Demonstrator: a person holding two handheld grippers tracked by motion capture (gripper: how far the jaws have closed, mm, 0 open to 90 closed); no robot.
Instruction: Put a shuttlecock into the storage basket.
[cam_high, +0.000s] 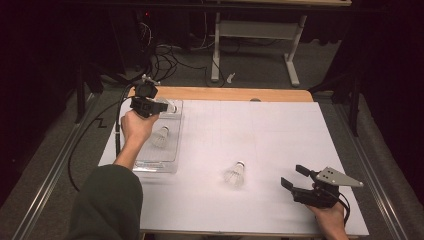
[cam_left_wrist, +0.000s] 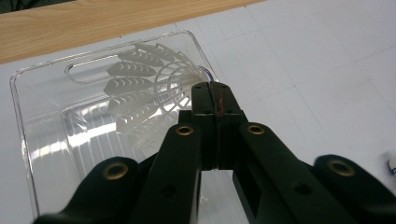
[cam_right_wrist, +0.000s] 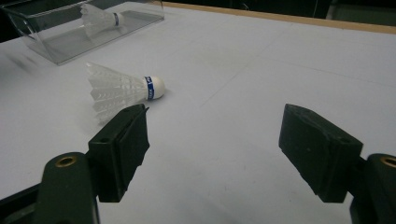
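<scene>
Work in hand: white feathered shuttlecocks are being gathered from the white table (cam_high: 260, 130) into a clear plastic rectangular tray (cam_high: 172, 160) at its left side.
Left gripper (cam_left_wrist: 215, 100): clenched on the edge of a white feathered shuttlecock (cam_left_wrist: 140, 93), held over the tray's far end; gripping near the cork probably keeps the fragile feather skirt free and uncrushed, fanning toward the tray's handle slot.
Tray contents: one blue-banded shuttlecock (cam_high: 161, 136) already lies on its side inside, near the middle.
Loose shuttlecock (cam_high: 235, 174): lies on its side on the bare table, well apart from the tray, near the right gripper.
Right gripper (cam_high: 294, 179): jaws spread wide, holding nothing, low over the table and aimed at the loose one (cam_right_wrist: 122, 87), likely waiting its turn.
Progress: judged about midway; one in, one about to be dropped, one left.
</scene>
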